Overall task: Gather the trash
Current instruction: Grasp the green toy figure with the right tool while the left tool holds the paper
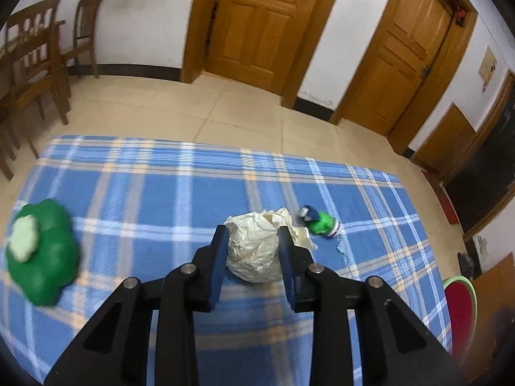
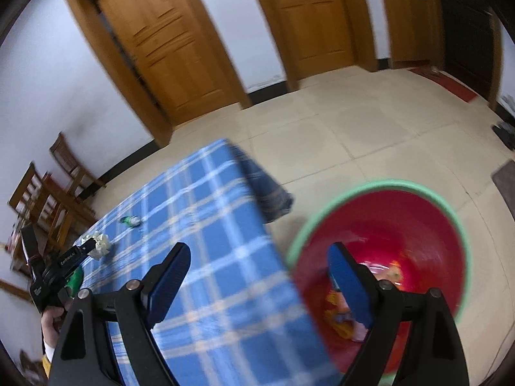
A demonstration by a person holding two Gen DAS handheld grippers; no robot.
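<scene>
Left hand-held gripper: pads clamped on both sides of a crumpled paper ball, above the blue plaid tabletop. Just beyond the ball to the right lies a small green-and-blue wrapper, close to the ball's loose edge. A green plush item sits well apart at the left. Wooden chairs stand past the tabletop's far left corner.

Right hand-held gripper: fingers wide apart, nothing between them, straddling the tabletop edge and a red bin with a green rim on the floor. Colourful trash lies in the bin bottom, blurred.
</scene>
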